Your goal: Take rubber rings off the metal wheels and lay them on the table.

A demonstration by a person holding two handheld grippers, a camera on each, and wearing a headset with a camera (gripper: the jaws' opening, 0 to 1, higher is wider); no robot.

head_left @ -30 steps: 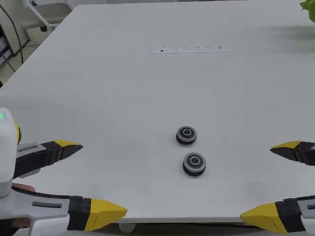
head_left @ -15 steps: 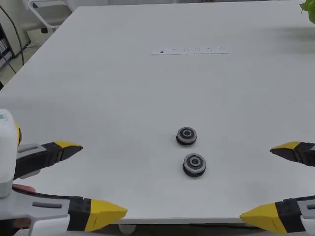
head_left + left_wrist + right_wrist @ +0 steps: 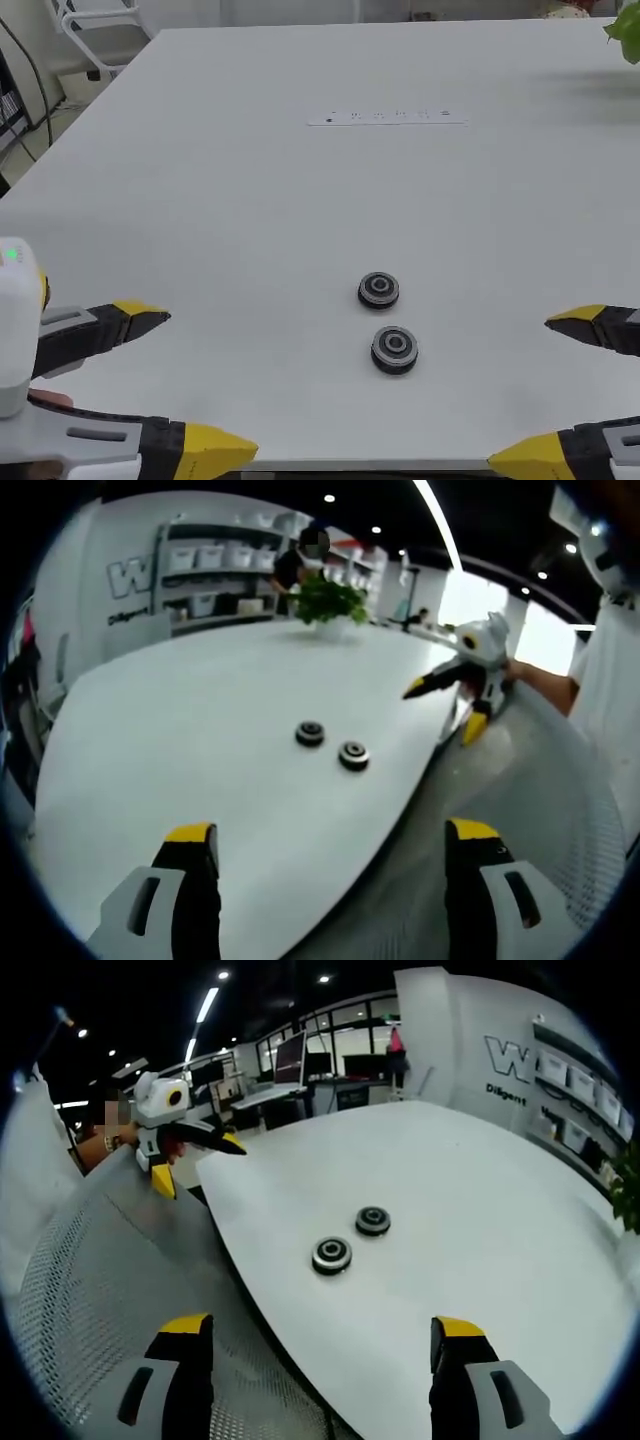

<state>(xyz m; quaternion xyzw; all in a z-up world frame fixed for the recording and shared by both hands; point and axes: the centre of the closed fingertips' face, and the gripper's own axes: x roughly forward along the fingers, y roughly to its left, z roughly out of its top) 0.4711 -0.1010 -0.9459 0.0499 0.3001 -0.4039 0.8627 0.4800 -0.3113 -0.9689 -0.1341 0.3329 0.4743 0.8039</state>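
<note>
Two small metal wheels, each wearing a black rubber ring, lie flat on the white table (image 3: 250, 180) near its front edge: the near wheel (image 3: 394, 349), and the far wheel (image 3: 378, 290) just beside it at 12 o'clock. The yellow-tipped left gripper (image 3: 210, 385) hangs at their 8 o'clock and the yellow-tipped right gripper (image 3: 520, 392) at 4 o'clock. Both are well apart from the wheels, with jaws spread wide and empty.

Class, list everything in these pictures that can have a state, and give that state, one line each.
Farther wheel: lying flat on the table, untouched.
Nearer wheel: lying flat, untouched, apart from the other wheel.
Rubber rings: both on their wheels, none laid on the table.
Left gripper: open, holding nothing, at the table's near edge.
Right gripper: open, holding nothing, at the table's near edge.
</note>
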